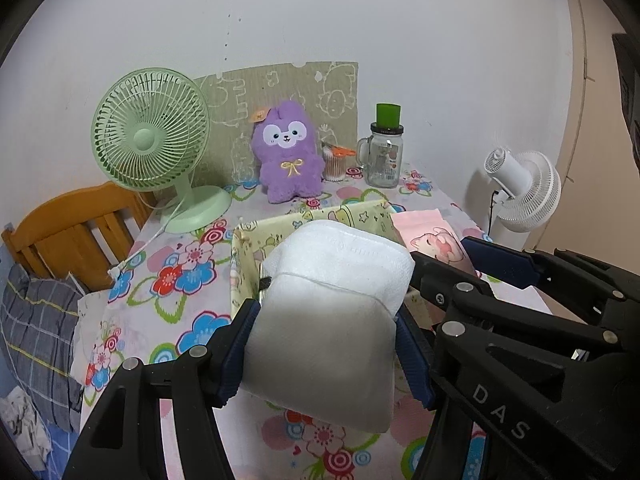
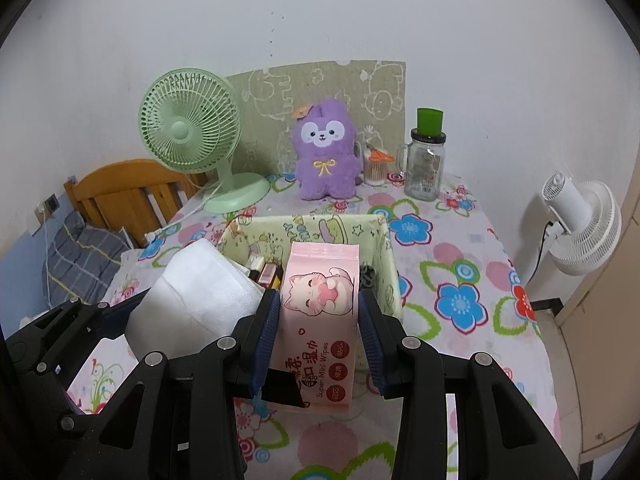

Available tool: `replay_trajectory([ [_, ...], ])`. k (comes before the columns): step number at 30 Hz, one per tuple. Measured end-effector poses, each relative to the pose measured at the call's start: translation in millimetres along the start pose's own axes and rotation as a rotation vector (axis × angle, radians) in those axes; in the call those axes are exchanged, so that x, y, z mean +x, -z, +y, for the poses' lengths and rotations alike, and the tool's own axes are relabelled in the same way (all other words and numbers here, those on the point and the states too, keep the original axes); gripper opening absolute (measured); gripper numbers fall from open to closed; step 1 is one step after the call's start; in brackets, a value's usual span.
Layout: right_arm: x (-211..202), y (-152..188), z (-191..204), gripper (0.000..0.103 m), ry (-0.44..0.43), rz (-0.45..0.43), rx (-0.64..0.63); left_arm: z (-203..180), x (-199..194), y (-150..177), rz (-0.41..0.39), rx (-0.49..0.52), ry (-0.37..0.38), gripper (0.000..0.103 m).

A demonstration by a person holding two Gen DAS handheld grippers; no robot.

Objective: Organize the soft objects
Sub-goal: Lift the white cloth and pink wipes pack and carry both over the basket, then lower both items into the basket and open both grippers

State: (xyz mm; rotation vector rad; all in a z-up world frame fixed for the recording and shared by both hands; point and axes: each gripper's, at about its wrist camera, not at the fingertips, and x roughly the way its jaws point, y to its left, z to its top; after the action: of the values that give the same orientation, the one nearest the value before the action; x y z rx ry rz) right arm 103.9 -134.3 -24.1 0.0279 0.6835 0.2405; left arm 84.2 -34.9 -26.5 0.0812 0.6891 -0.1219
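Left gripper: clamped on the white tissue pack, blue pads biting both flanks, pack sticking out well past the fingertips!
Right gripper: squeezed onto the pink wipes pack, cat print facing up, pads pressed on its two long sides.
Step in hand: both soft packs are up off the floral tablecloth, carried side by side, noses pointing at the yellow fabric bin.
Where the packs sit: each one between its own jaws, hanging just in front of and over the bin's near wall, close beside each other; whether they touch I can't tell.
Bin contents: small dark items already down inside, too small to name.
Next move, my call: ease forward over the opening, lower, then let go one at a time so the packs don't jam together.
Bystanders: purple plush, green fan and glass jar stand well behind, out of play.
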Motion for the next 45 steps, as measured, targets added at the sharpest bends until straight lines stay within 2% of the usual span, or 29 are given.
replay_trajectory([
  [17,40,-35,-9,0.043,-0.015,-0.008,0.008,10,38,-34,-0.009,0.003,-0.021,0.067],
  [39,117,-42,-19,0.045,-0.047,0.126,0.018,24,104,-37,0.104,-0.03,-0.01,0.067],
  [41,120,-41,-20,0.048,-0.045,0.142,0.024,24,109,-36,0.113,-0.03,-0.009,0.068],
  [43,123,-39,-23,0.06,-0.027,0.152,0.029,24,113,-35,0.12,-0.03,-0.006,0.068],
  [45,122,-38,-27,0.063,-0.017,0.15,0.032,24,115,-35,0.124,-0.036,0.001,0.068],
])
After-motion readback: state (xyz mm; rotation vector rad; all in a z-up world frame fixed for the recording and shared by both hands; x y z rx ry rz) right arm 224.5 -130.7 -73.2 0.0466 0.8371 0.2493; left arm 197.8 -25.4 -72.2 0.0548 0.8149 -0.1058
